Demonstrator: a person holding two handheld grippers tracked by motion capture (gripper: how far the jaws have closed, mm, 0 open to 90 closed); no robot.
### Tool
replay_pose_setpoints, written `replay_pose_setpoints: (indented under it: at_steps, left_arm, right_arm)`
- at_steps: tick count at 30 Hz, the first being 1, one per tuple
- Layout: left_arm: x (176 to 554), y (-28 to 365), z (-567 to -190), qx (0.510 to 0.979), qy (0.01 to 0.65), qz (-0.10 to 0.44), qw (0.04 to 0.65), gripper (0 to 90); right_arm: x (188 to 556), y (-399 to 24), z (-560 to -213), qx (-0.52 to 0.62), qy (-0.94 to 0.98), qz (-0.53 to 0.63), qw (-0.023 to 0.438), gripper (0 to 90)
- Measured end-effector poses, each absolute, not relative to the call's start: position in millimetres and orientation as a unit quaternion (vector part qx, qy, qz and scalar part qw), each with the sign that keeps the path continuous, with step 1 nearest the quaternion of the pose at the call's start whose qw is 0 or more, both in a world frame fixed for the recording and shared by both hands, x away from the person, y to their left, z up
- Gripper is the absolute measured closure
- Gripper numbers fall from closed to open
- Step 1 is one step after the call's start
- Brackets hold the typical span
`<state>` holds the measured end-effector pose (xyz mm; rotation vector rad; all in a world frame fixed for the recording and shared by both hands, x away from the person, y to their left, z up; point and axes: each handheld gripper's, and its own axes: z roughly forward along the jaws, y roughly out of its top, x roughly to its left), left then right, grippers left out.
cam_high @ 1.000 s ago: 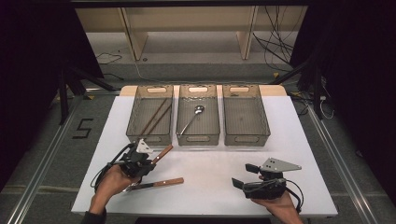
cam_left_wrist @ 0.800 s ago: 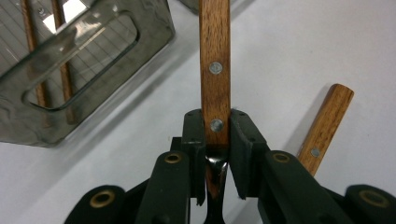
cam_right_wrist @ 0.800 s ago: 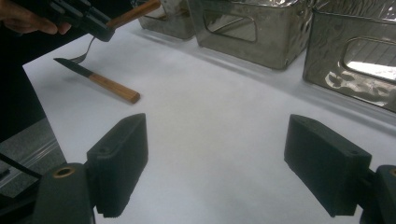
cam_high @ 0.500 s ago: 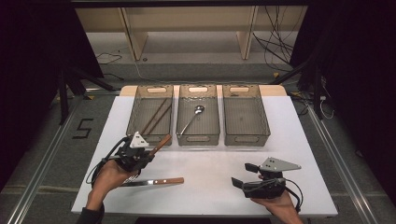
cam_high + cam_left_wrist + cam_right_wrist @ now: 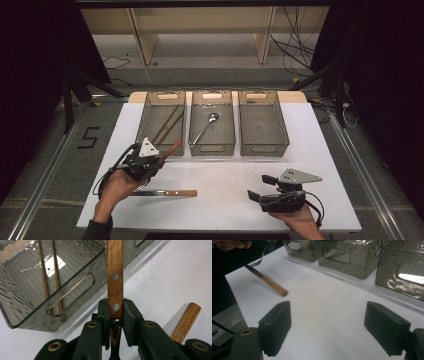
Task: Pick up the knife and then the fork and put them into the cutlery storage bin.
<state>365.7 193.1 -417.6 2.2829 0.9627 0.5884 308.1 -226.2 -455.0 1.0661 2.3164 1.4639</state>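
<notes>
A wooden shelf (image 5: 200, 30) and cables (image 5: 295, 45) behind the table.

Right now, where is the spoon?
In the high view the spoon lies inside the middle bin of the three at the table's far side, bowl pointing away from the person, between the bin with chopsticks and the right bin.

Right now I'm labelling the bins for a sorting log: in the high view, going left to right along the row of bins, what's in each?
Left bin: chopsticks → middle bin: spoon → right bin: nothing visible inside.
</notes>
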Motion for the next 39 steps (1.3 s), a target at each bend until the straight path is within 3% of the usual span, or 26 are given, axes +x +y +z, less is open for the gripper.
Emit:
replay_pose_setpoints:
  at_steps: [13,27,39]
  left_arm:
    - [363,195,-408,0.855,0.359,0.222,0.300,77.4]
    - [351,161,-407,0.891,0.311,0.137,0.302,77.4]
    - [349,131,-408,0.907,0.282,0.072,0.304,77.3]
  right_arm:
    - [308,-226,-454,0.358,0.784,0.497,0.102,22.5]
    - [303,-218,-441,0.331,0.789,0.503,0.122,22.6]
    - [297,-188,-424,0.265,0.811,0.492,0.172,22.9]
